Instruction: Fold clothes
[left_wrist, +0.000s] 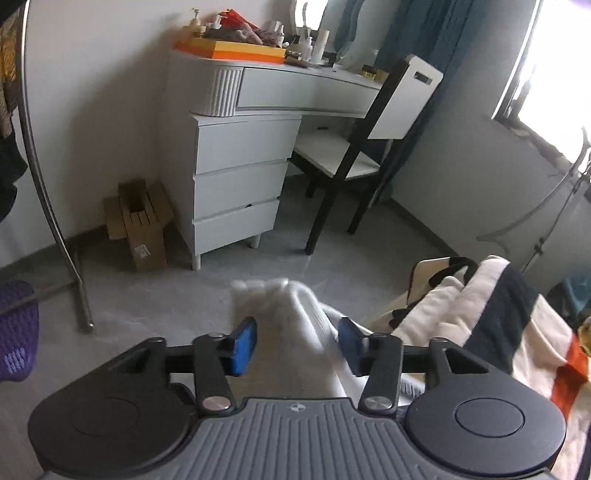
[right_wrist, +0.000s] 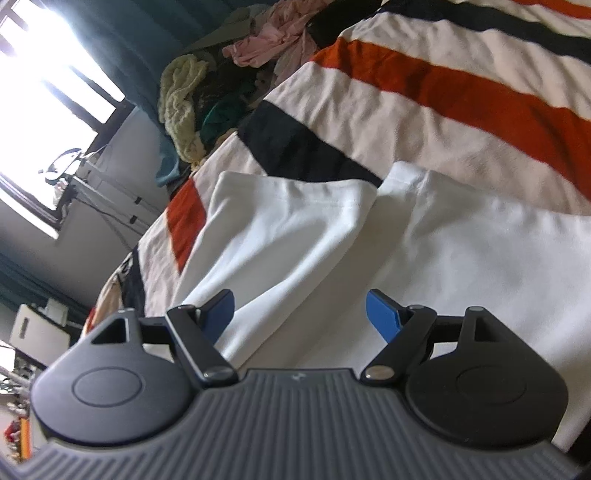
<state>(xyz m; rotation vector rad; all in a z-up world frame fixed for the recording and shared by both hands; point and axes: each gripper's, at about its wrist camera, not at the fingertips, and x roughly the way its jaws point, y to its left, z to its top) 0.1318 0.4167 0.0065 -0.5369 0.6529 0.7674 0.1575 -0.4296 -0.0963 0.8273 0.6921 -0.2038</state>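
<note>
The left tool (left_wrist: 297, 345) is spread, with blurred white cloth (left_wrist: 291, 314) seen between its blue pads, above the floor (left_wrist: 184, 295). The right tool (right_wrist: 300, 314) is spread wide over a white garment (right_wrist: 406, 243) laid on the striped blanket (right_wrist: 424, 96) of the bed

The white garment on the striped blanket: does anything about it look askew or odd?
Yes. The white garment lies uneven: one flap is folded over crookedly, leaving a slanted crease, not a neat edge, on the striped blanket.
</note>
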